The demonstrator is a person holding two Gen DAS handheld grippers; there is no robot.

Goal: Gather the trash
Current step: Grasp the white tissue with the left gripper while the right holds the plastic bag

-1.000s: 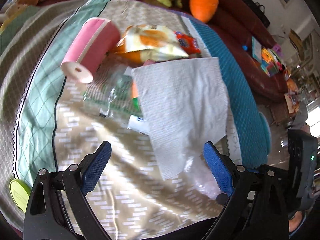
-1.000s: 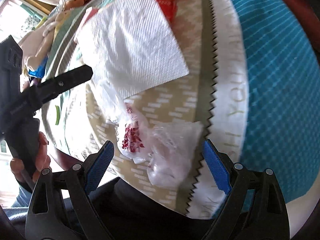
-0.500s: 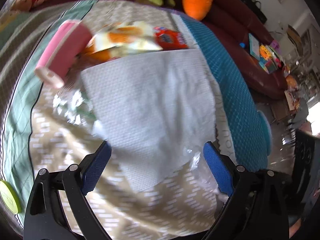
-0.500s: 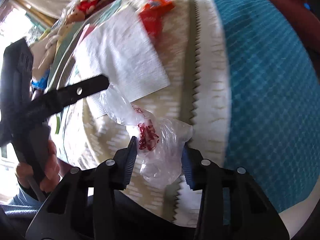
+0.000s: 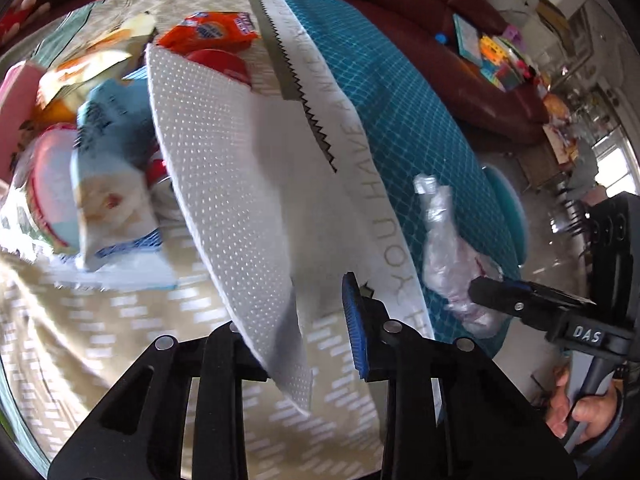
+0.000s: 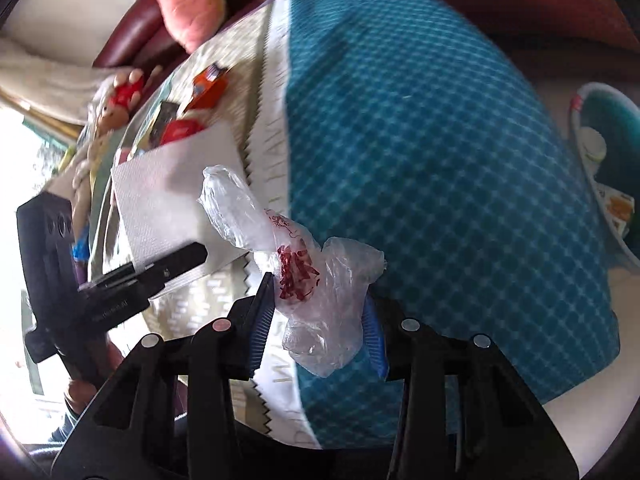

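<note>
A white paper towel point(image 5: 240, 180) lies on the patterned tablecloth, its near corner raised between the jaws of my left gripper point(image 5: 294, 320). Those jaws are closing. The towel hides the left pad, and a gap still shows between the sheet and the right pad. In the right wrist view the towel point(image 6: 168, 192) sits by the left gripper's fingers point(image 6: 176, 260). My right gripper point(image 6: 318, 312) is shut on a crumpled clear plastic bag point(image 6: 320, 280) with red print, held above the teal part of the cloth. The left wrist view shows the bag point(image 5: 444, 248) to the right, with the right gripper's fingers point(image 5: 520, 296) on it.
Beyond the towel lie an orange snack packet point(image 5: 208, 32), a red lid point(image 5: 220, 64), a blue packet point(image 5: 108, 160) and a pink roll point(image 5: 8, 112). A teal bin point(image 6: 612, 168) holding scraps stands on the floor at right. Plush toys point(image 6: 188, 0) sit on the sofa behind.
My right gripper closed on the plastic bag and carried it off the table toward the right. My left gripper moved up to the towel and narrowed around its near corner, which rose.
</note>
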